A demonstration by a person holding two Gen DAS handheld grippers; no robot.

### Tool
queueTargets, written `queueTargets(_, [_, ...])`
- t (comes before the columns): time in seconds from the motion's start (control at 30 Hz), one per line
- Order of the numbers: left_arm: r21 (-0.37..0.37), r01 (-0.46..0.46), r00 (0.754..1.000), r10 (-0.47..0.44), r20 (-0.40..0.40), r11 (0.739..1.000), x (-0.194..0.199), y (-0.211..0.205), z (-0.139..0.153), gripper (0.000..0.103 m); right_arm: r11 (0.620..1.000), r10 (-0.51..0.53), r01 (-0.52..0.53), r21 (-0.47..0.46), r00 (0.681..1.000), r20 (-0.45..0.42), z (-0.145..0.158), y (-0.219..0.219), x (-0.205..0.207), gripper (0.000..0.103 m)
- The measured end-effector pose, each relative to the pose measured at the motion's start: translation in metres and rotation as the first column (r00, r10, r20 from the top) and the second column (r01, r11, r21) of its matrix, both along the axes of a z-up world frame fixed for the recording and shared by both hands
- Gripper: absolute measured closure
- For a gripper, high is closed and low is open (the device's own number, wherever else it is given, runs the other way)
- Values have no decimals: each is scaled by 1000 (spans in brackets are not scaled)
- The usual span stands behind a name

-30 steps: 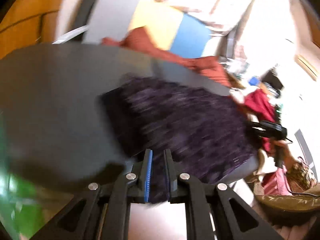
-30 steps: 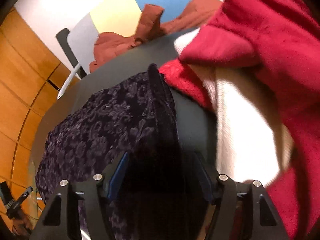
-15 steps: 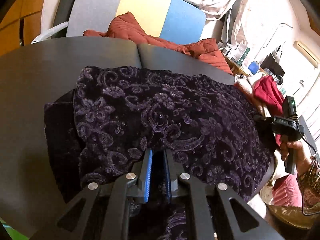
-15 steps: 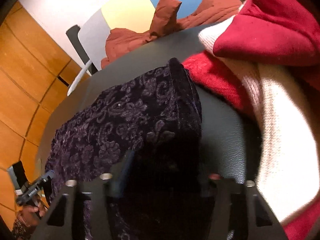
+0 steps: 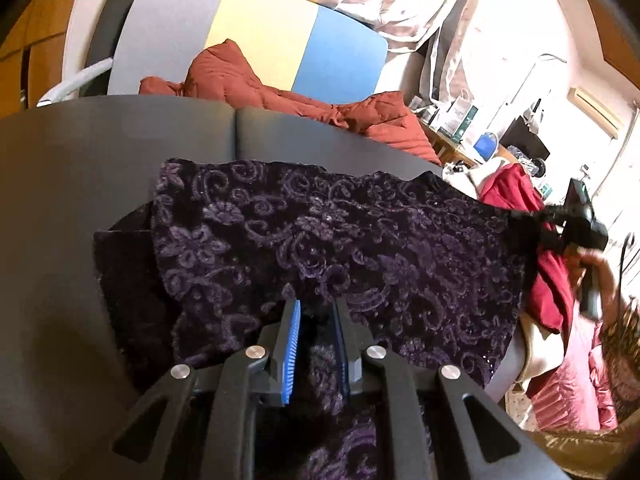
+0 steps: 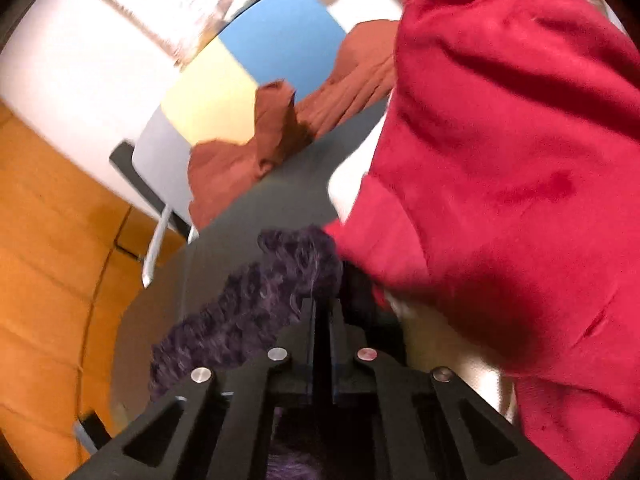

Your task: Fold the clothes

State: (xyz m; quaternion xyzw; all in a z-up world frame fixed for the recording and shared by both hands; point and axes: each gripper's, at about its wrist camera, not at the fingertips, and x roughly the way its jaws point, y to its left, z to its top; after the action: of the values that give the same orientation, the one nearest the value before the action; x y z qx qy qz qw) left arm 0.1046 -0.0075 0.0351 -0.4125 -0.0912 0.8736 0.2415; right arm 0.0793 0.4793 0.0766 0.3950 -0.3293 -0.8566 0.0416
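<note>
A dark purple velvet garment (image 5: 340, 240) with a swirl pattern lies folded over on the dark grey table (image 5: 80, 168). My left gripper (image 5: 316, 308) sits at its near edge with fabric bunched between the blue pads; its jaws are opening. In the right wrist view my right gripper (image 6: 322, 300) is shut on a raised, narrow fold of the same garment (image 6: 248, 312). The left wrist view also shows the right gripper (image 5: 576, 232), blurred, at the garment's far right end in a person's hand (image 5: 600, 276).
A red garment (image 6: 500, 160) and a white knit (image 6: 348, 184) are heaped at the table's right end, close to my right gripper. A rust quilted jacket (image 5: 248, 80) lies on a grey, yellow and blue chair (image 5: 256, 28) behind the table. Cluttered shelves stand at the far right.
The purple garment came to lie folded over and flat on the table. My right gripper went from wide open to shut on the garment's end and lifted it. The left jaws' gap widened slightly.
</note>
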Motion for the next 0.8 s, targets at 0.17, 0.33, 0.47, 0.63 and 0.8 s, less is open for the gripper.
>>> queueTargets(0.17, [-43, -11, 1000, 11, 7, 999, 15, -14, -8, 88, 988, 157, -156, 19, 983, -94, 44, -80, -13, 97])
queueTargets(0.33, [33, -21, 999, 20, 48, 999, 16, -24, -20, 88, 917, 395, -400, 0, 904, -163, 70, -202, -26, 98])
queueTargets(0.47, [165, -68, 994, 53, 92, 984, 13, -38, -28, 88, 813, 579, -582, 21, 804, -133, 54, -305, -21, 98])
queueTargets(0.63, [279, -100, 990, 67, 124, 955, 13, -51, -37, 88, 692, 721, -721, -1, 692, -43, -9, -384, -6, 100])
queueTargets(0.8, [299, -97, 990, 62, 123, 949, 14, -52, -39, 88, 662, 750, -749, -28, 662, 8, -44, -385, 23, 95])
